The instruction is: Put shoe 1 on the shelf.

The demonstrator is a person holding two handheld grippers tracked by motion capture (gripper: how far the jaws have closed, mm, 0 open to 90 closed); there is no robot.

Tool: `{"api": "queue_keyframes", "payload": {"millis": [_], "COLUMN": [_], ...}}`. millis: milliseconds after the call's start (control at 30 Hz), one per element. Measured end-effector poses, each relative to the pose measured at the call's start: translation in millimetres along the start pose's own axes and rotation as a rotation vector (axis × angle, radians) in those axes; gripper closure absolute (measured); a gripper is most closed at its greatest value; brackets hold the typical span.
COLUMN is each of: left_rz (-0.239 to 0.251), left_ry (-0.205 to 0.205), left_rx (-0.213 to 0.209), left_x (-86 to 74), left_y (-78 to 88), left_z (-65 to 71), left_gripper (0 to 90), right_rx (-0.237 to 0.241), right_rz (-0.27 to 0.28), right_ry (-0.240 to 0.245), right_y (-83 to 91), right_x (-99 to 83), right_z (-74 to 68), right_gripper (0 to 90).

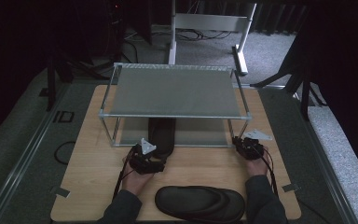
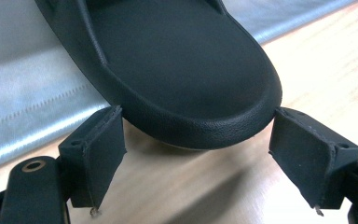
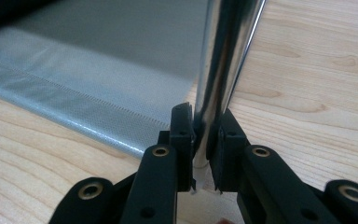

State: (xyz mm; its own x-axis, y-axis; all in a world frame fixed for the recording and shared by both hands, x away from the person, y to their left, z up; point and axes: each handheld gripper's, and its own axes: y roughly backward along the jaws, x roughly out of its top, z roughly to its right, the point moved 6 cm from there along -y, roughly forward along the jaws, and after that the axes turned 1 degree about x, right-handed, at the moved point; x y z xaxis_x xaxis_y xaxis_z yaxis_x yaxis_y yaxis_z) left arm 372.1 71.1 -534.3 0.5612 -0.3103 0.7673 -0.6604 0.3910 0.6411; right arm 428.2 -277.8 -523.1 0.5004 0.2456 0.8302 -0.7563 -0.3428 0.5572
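Observation:
A black slipper [image 1: 162, 133] lies on the lower shelf of a metal-framed rack [image 1: 177, 91], its end jutting out over the wooden table [image 1: 93, 163]. My left gripper [image 1: 150, 157] is at that end. In the left gripper view it [image 2: 196, 154] stands open, with the slipper's rounded end [image 2: 182, 70] between its pads [image 2: 95, 149]. A second black slipper [image 1: 199, 203] lies crosswise near the table's front edge. My right gripper [image 1: 248, 146] is at the rack's front right corner. In the right gripper view it [image 3: 204, 144] is shut on the chrome leg [image 3: 223, 60].
The rack's grey fabric upper shelf covers most of the lower shelf [image 3: 88, 79] and the far half of the table. Behind the table stands a white frame [image 1: 209, 23] on grey carpet. Cables trail from both grippers toward the person's sleeves.

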Motion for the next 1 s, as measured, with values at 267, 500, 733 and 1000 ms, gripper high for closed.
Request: {"api": "queue_keyframes", "payload": {"millis": [267,500,733,1000], "left_rz": [0.011,0.025,0.032,0.05], "left_ry": [0.001,0.02,0.039,0.033], "left_rx": [0.023,0.017,0.027,0.016], "left_x": [14.9,24.8,28.1,28.2], "left_y": [-11.9,-17.9,-24.9,-15.4], "left_z": [-8.5,-15.1,-19.3,-19.8], "left_gripper": [25.6,31.2,31.8,32.8], "right_rx": [0.002,0.003,0.004,0.007], "right_rz": [0.001,0.003,0.003,0.003], "right_ry": [-0.002,-0.003,-0.004,-0.003], "right_y": [0.0,-0.1,0.0,0.1], "right_x": [-0.1,-0.1,-0.2,-0.3], "right_z": [0.0,0.0,-0.1,0.1], "right_gripper": [80.9,81.0,80.9,80.8]}}
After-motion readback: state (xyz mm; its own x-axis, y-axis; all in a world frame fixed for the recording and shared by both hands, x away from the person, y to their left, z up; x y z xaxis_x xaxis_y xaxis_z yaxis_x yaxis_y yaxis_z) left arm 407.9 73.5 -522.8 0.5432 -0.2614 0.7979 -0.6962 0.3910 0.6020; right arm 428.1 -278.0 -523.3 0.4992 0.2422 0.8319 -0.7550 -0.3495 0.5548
